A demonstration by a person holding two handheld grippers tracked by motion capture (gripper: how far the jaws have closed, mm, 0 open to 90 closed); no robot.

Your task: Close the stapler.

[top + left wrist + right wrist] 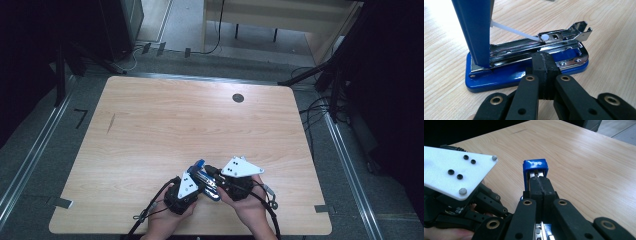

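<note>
both grippers parked at an open blue stapler

the stapler sat on the wooden table near the person's edge, blue lid swung up, chrome staple rail exposed with a white plastic pusher rod across it. the left gripper had its jaws pressed flat together with nothing between them, tips right at the side of the stapler's base, just in front of the rail. the right gripper also had its jaws closed on each other, tips up against the raised blue lid end. from above, both grippers met over the stapler, left gripper, right gripper.
</note>
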